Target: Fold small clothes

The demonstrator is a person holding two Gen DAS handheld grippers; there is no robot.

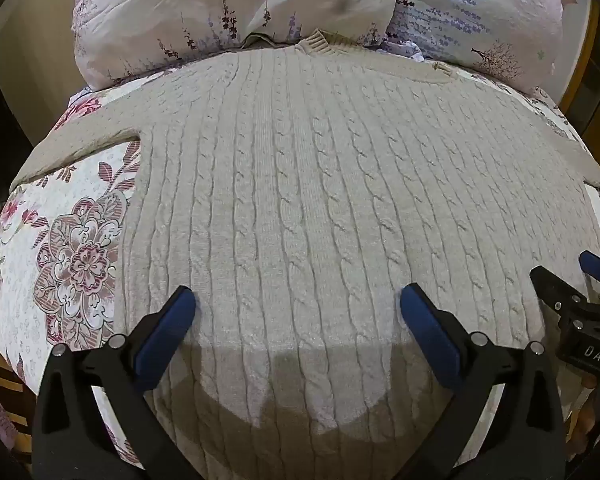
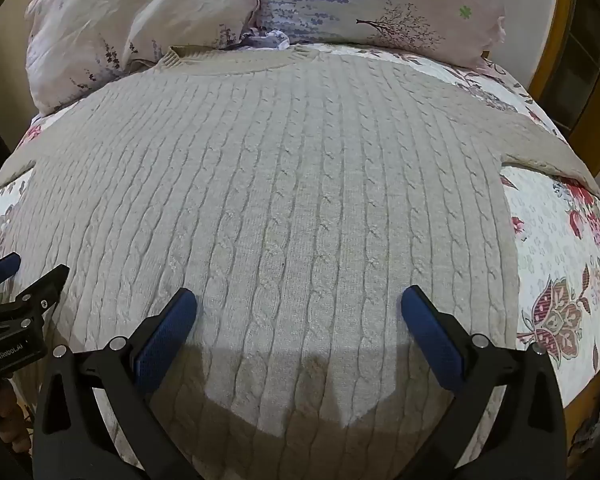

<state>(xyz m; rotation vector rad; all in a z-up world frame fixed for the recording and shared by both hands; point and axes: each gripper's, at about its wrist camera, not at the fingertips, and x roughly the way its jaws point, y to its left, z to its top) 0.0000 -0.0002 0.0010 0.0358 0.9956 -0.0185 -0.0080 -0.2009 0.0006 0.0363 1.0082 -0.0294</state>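
A beige cable-knit sweater [image 1: 300, 184] lies spread flat on the bed, collar at the far end by the pillows, sleeves stretched out to both sides. It also fills the right wrist view [image 2: 284, 200]. My left gripper [image 1: 298, 300] is open and empty, hovering over the sweater's lower left part near the hem. My right gripper [image 2: 299, 300] is open and empty over the lower right part. The right gripper shows at the right edge of the left wrist view [image 1: 572, 280]; the left gripper shows at the left edge of the right wrist view [image 2: 28, 276].
A floral quilt [image 1: 68, 248] covers the bed under the sweater and shows on the right too [image 2: 560, 264]. Two lavender-print pillows [image 1: 228, 12] [image 2: 380, 0] lie at the far end, touching the collar. A wooden frame [image 2: 556, 60] stands at the far right.
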